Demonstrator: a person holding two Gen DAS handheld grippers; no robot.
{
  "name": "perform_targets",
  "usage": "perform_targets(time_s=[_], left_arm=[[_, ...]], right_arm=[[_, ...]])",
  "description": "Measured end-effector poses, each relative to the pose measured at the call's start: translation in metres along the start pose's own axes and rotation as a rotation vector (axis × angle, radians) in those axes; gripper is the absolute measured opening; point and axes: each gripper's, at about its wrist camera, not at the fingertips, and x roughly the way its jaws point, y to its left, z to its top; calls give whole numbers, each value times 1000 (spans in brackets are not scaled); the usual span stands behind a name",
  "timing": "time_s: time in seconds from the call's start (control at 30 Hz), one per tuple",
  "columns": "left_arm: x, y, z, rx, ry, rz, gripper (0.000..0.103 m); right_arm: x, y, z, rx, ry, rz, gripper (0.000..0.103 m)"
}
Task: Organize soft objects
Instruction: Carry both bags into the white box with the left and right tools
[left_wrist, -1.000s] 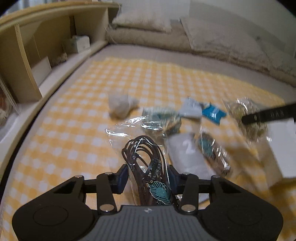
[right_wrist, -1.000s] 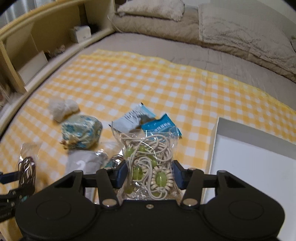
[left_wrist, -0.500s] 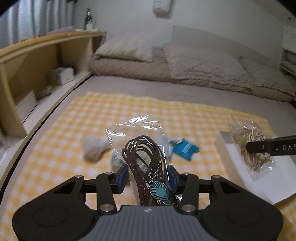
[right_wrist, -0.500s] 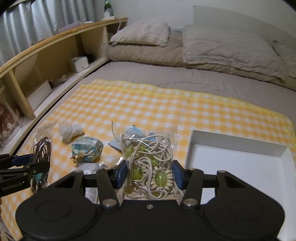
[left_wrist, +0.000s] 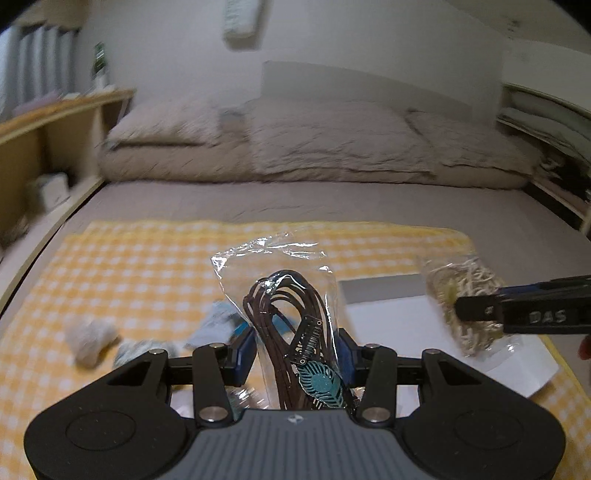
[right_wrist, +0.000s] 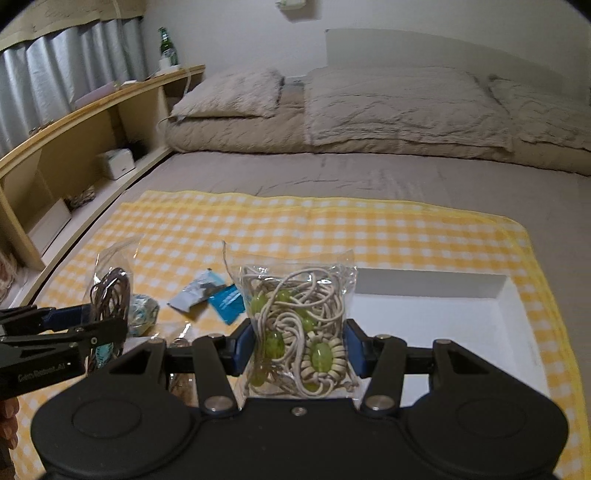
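Our right gripper (right_wrist: 298, 341) clamps a clear bag of cream cord and green beads (right_wrist: 297, 325), held above the near left corner of the white tray (right_wrist: 443, 314) on the yellow checked cloth (right_wrist: 332, 225). At left, our left gripper (right_wrist: 107, 325) pinches a bag of brown cord (right_wrist: 110, 295).

The left wrist view is smeared: the white wad (left_wrist: 88, 338) and patterned pouch (left_wrist: 142, 350) left of the corded bag (left_wrist: 291, 332) lose all detail. That bag hides the blue packets (left_wrist: 236, 326) behind it. The right hand-held gripper (left_wrist: 480, 314) is cut by the frame edge. In the right wrist view, the beaded bag (right_wrist: 299, 332) covers the white tray's (right_wrist: 443, 321) left rim, and items beside the bag are hidden by the gripper's body.
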Motion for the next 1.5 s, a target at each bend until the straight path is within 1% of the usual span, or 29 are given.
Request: perform_targets(time_s=[0.17,0.3,0.47,0.57,0.67,0.77,0.97,1.13,1.17,1.2,1.23,1.27,1.33,1.5], left_arm=[[3,-37,12,54,-27,-65,47],[8,-64,12,79,-38,-127,47],[24,-78,3,80,-7,-202,47],[40,-83,-5,59,25,-250,47],[56,-84,-14,32,58,-283,47],[75,-85,-24,47,98,-282,47],[106,-84,-36,79,138,-240,47],[115,-78,-41,71,157,-224,48],[116,-78,-41,63,163,-227,54],[117,-76,-43,52,169,-228,66],[116,-76,-43,45,169,-226,71],[116,-76,-44,46,167,-225,73],[115,-76,-45,58,171,-225,74],[110,-71,-44,59,178,-211,81]], right_arm=[[-6,-22,-5,26,1,-42,52],[-8,-41,-10,58,15,-75,52],[-9,-55,-15,83,32,-104,52],[-8,-61,-20,90,48,-120,52],[-5,-65,-23,92,74,-134,52],[-1,-69,-26,100,100,-141,52],[8,-74,-31,105,134,-149,52],[20,-74,-36,106,171,-138,52],[24,-73,-36,105,180,-136,52],[27,-72,-37,104,191,-132,52],[29,-71,-38,103,200,-129,52],[31,-71,-39,100,205,-127,52],[36,-69,-39,94,214,-126,52],[43,-71,-41,100,233,-133,52]])
